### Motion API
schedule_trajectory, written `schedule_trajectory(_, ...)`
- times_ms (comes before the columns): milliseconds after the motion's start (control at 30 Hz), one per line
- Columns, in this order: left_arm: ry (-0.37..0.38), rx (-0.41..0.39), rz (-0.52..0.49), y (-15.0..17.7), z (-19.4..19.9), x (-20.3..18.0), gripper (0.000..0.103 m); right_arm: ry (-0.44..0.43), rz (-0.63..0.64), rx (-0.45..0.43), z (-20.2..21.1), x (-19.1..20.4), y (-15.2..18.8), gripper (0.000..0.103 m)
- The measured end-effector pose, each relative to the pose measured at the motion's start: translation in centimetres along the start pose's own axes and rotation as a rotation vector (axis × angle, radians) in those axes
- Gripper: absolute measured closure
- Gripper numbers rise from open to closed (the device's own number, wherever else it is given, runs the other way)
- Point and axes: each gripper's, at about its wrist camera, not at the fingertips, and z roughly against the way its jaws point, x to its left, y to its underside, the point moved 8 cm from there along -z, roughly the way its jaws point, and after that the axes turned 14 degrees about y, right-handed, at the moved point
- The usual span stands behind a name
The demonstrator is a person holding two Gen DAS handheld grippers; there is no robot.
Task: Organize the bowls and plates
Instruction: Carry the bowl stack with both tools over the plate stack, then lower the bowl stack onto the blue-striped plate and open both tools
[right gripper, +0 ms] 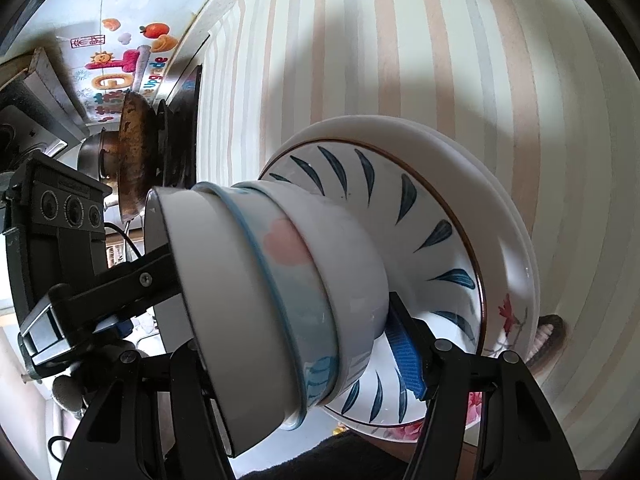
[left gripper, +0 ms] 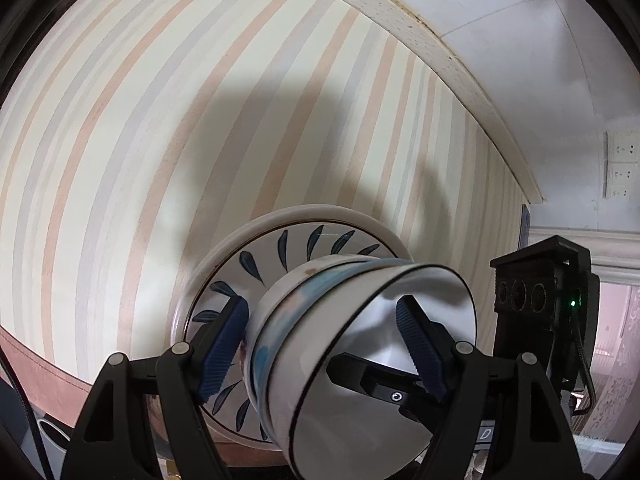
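Observation:
A stack of nested white bowls (left gripper: 288,320) (right gripper: 280,280) stands on a pile of plates on the striped table (left gripper: 140,120). The top plate (left gripper: 280,252) (right gripper: 432,216) has blue leaf marks; a flowered plate (right gripper: 516,320) lies under it. My left gripper (left gripper: 322,308) is shut on the stack's wall, one pad (left gripper: 224,344) outside, the other inside the top bowl. My right gripper (right gripper: 296,312) grips the opposite side: its blue pad (right gripper: 404,356) presses the lowest bowl's outside, its other finger (left gripper: 376,384) reaches inside the top bowl.
A rusty wok (right gripper: 136,152) sits on a stove at the table's far end, below bright wall stickers (right gripper: 128,60). Wall sockets (left gripper: 620,164) and a pale trim (left gripper: 400,12) border the table. Bare striped surface (right gripper: 440,40) lies beyond the plates.

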Motion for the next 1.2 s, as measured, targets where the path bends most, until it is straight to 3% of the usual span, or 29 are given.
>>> schedule_trajectory(133, -0.033, 0.000, -0.032, 0.2, 0.3, -0.2, 0.029, 0.027, 0.007, -0.022, 0.2, -0.3, -0.1, 0.037)
schedule_trajectory(267, -0.116, -0.032, -0.071, 0.4, 1.7, -0.2, 0.029, 0.064, 0.020, -0.054, 0.7, -0.3, -0.1, 0.037)
schedule_trajectory(400, -0.199, -0.076, -0.127, 0.9, 3.7, -0.6, 0.029, 0.136, 0.057, -0.131, 3.0, -0.3, 0.1, 0.037)
schedule_trajectory(633, -0.276, -0.154, -0.247, 3.1, 7.3, -2.4, 0.027, 0.247, 0.098, -0.260, 7.6, 0.6, 2.2, 0.034)
schedule_trajectory(700, -0.292, -0.198, -0.289, 3.5, 8.9, -3.3, 0.012, 0.277, 0.105, -0.313, 9.3, 1.4, 3.4, 0.023)
schedule_trajectory(733, -0.293, -0.221, -0.309, 3.8, 9.7, -3.7, 0.010, 0.289, 0.100, -0.335, 9.9, 1.7, 4.0, 0.020)
schedule_trajectory(767, -0.297, -0.240, -0.327, 4.1, 10.5, -4.1, 0.010, 0.301, 0.093, -0.361, 10.7, 2.1, 4.8, 0.015)
schedule_trajectory(1100, -0.335, -0.383, -0.494, 8.8, 17.7, -7.1, 0.009, 0.450, 0.017, -0.727, 19.3, 6.7, 13.6, 0.007)
schedule_trajectory(1200, -0.341, -0.417, -0.513, 10.9, 19.5, -7.8, 0.009, 0.483, -0.004, -0.775, 21.2, 7.8, 16.5, 0.006)
